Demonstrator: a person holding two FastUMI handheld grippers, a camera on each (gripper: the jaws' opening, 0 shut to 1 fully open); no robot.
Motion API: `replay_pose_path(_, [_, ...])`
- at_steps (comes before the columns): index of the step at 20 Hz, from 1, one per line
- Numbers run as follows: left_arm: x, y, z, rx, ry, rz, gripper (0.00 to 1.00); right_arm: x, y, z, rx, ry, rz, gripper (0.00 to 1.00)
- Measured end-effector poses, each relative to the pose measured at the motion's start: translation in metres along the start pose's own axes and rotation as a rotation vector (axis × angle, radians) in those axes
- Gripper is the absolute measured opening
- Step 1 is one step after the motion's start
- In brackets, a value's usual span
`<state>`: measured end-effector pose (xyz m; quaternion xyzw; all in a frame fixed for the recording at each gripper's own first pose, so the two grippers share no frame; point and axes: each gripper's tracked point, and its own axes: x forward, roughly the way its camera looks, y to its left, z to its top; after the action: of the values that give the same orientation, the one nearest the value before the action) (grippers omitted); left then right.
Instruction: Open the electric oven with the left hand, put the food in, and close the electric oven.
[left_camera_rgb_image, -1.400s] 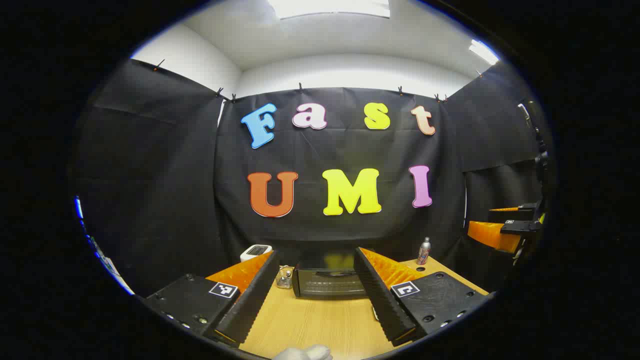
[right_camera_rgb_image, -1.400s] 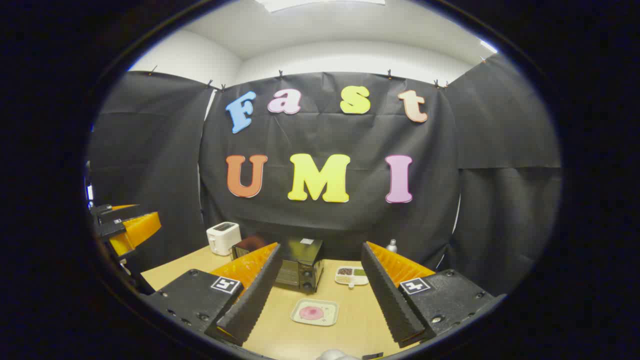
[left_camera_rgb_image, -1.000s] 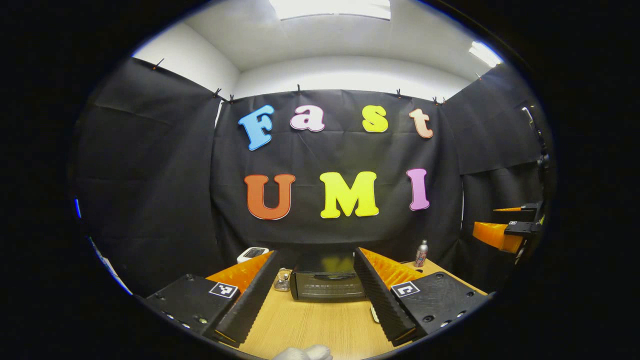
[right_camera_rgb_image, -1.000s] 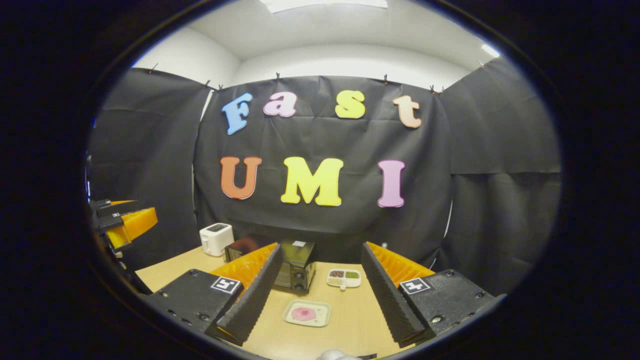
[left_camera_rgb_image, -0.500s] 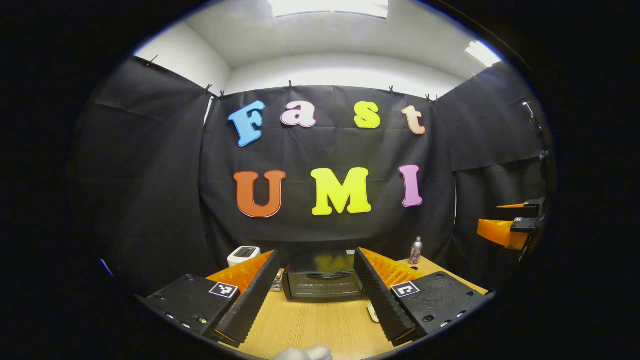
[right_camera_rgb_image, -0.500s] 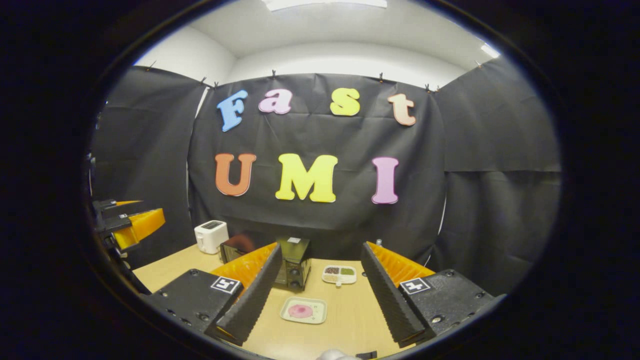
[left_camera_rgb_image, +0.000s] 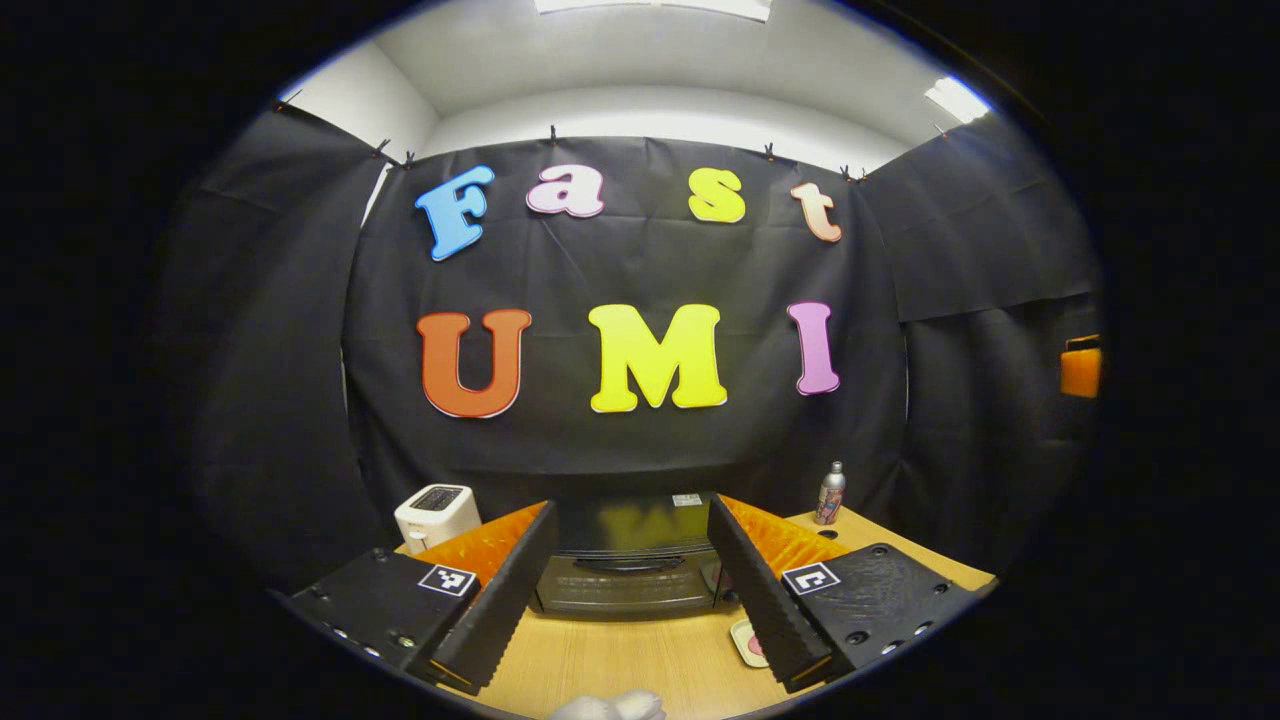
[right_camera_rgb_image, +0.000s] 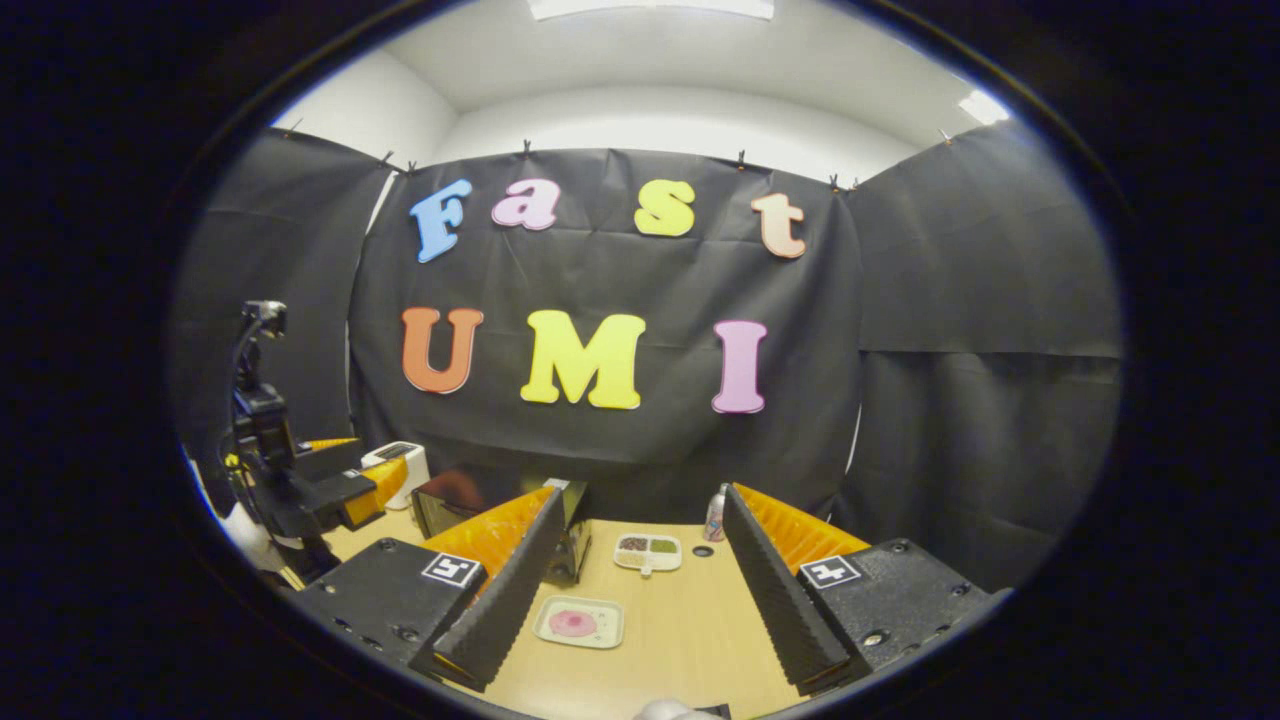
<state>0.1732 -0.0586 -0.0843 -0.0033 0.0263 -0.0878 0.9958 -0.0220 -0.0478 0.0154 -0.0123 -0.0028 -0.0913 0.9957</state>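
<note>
The oven (left_camera_rgb_image: 628, 570) is taken as the reference point: a dark box with its door closed, set on the wooden table (left_camera_rgb_image: 620, 660) toward the back cloth wall. In the left gripper view, the left gripper (left_camera_rgb_image: 630, 575) is seen directly in front of the oven door, its jaws spread wide with nothing between them, and the door handle (left_camera_rgb_image: 630, 564) is framed in the gap; no contact with the oven is observed. A white toaster (left_camera_rgb_image: 436, 512) is noted to the left of the oven, and a small bottle (left_camera_rgb_image: 829, 494) to its right, near the back edge of the table. In the right gripper view, the right gripper (right_camera_rgb_image: 640, 590) is held in front and to the right of the oven (right_camera_rgb_image: 570, 540), jaws likewise wide apart and empty. The food, a pink item on a pale square tray (right_camera_rgb_image: 579, 622), is seen lying on the table just in front of the oven's right side, between the right gripper's fingers but not touched by them. A small divided dish (right_camera_rgb_image: 648, 551) is recorded beside the oven, farther back; its contents appear to be dark and green, though they are too small to identify.
</note>
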Motion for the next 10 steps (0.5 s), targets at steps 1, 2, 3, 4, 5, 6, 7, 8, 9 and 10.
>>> replay_pose_path(1, [0.017,-0.002,-0.009,0.003,0.007,-0.004,0.95,0.0,-0.004,0.0,-0.005,0.005,-0.014,1.0])
replay_pose_path(2, [0.035,-0.003,-0.019,0.003,0.018,-0.008,0.96,0.001,-0.008,-0.002,-0.008,0.012,-0.027,1.0])
replay_pose_path(3, [0.053,-0.006,-0.03,0.001,0.034,-0.019,0.96,0.002,-0.009,-0.002,-0.008,0.019,-0.038,1.0])
replay_pose_path(4, [0.069,-0.007,-0.043,0.001,0.052,-0.021,0.96,0.003,-0.011,-0.004,-0.008,0.03,-0.046,1.0])
replay_pose_path(5, [0.084,-0.008,-0.054,0.008,0.065,-0.021,0.96,0.005,-0.013,-0.005,-0.008,0.038,-0.053,1.0])
replay_pose_path(6, [0.1,-0.005,-0.062,0.016,0.067,-0.013,0.96,0.005,-0.015,-0.008,-0.009,0.047,-0.062,1.0])
replay_pose_path(7, [0.115,0.0,-0.077,0.014,0.091,-0.002,0.96,0.007,-0.017,-0.009,-0.01,0.056,-0.07,1.0])
replay_pose_path(8, [0.127,0.001,-0.091,0.003,0.118,-0.006,0.97,0.01,-0.017,-0.01,-0.009,0.068,-0.073,1.0])
replay_pose_path(9, [0.139,0.002,-0.106,-0.007,0.136,-0.001,0.97,0.011,-0.019,-0.011,-0.007,0.078,-0.078,1.0])
replay_pose_path(10, [0.149,0.005,-0.119,-0.01,0.164,0.007,0.97,0.012,-0.02,-0.012,-0.004,0.087,-0.082,1.0])
